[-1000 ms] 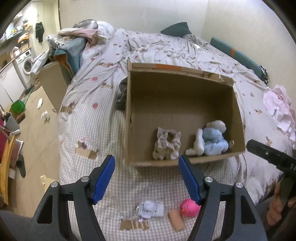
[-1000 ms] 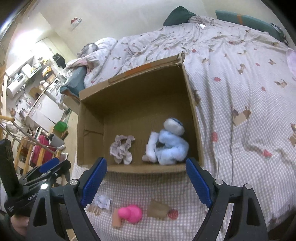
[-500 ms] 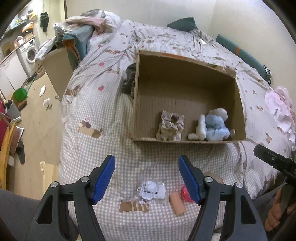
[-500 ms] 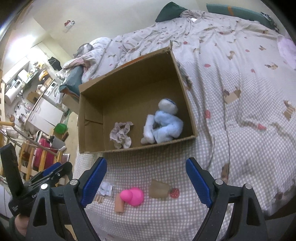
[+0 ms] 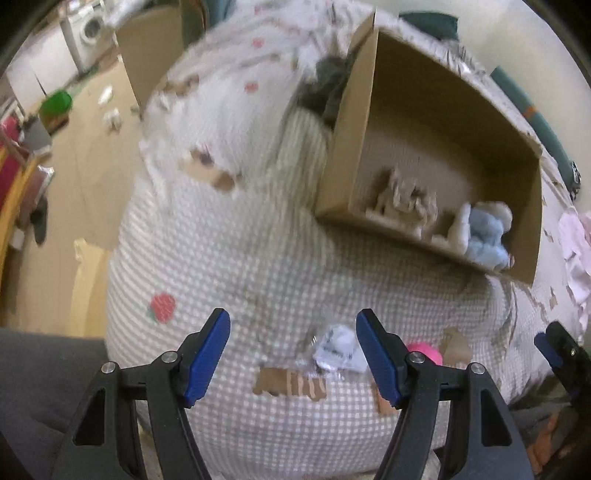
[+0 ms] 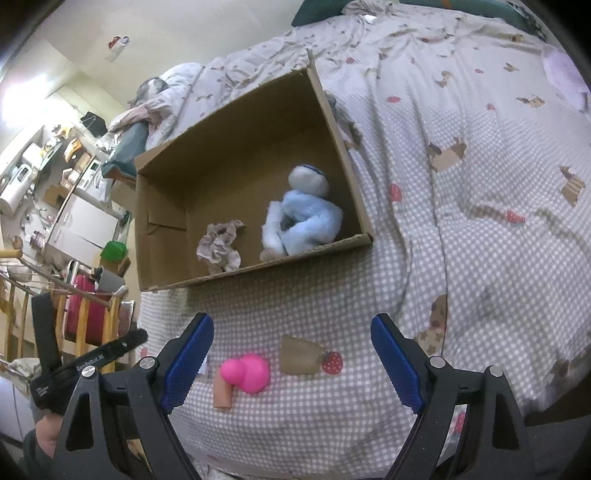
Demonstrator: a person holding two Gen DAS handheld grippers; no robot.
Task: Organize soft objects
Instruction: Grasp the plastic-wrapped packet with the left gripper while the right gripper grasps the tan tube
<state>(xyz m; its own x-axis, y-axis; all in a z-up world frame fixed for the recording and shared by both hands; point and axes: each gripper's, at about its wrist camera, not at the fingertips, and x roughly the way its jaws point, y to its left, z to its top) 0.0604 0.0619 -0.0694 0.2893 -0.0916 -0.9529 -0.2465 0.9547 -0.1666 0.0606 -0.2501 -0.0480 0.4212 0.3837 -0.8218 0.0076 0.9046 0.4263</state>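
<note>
- Your left gripper [image 5: 293, 354] has its jaws spread wide and carries nothing; it hangs over the near edge of the checked bedspread [image 5: 236, 258]. That view is smeared by motion blur.
- Your right gripper [image 6: 291, 363] is likewise spread and carries nothing, above the same edge of the bed.
- Nearest to you on the bedspread: a pink soft toy [image 6: 246, 372], between the right gripper's blue pads [image 6: 186, 360] in the frame and below them, not touching either. In the left view it peeks out just right of the left gripper's right finger.
- A crumpled white wrapper [image 5: 337, 351] lies just left of the pink toy, close to the left gripper's right pad, apart from it as far as you can tell.
- The brown patches beside the toy may be printed on the fabric or loose; you cannot tell which.
- Further out: an open cardboard box [image 6: 162, 221] sits on the bed, opening up.
- Inside it, against the near wall: a beige ruffled scrunchie [image 6: 220, 246] on the left and a light blue plush [image 6: 303, 218] on the right, close together and not clearly touching.
- Far: rumpled bedding and a dark green pillow [image 6: 317, 11] at the head of the bed.
- Off the left side of the bed: a green container [image 6: 114, 251] on the floor.
</note>
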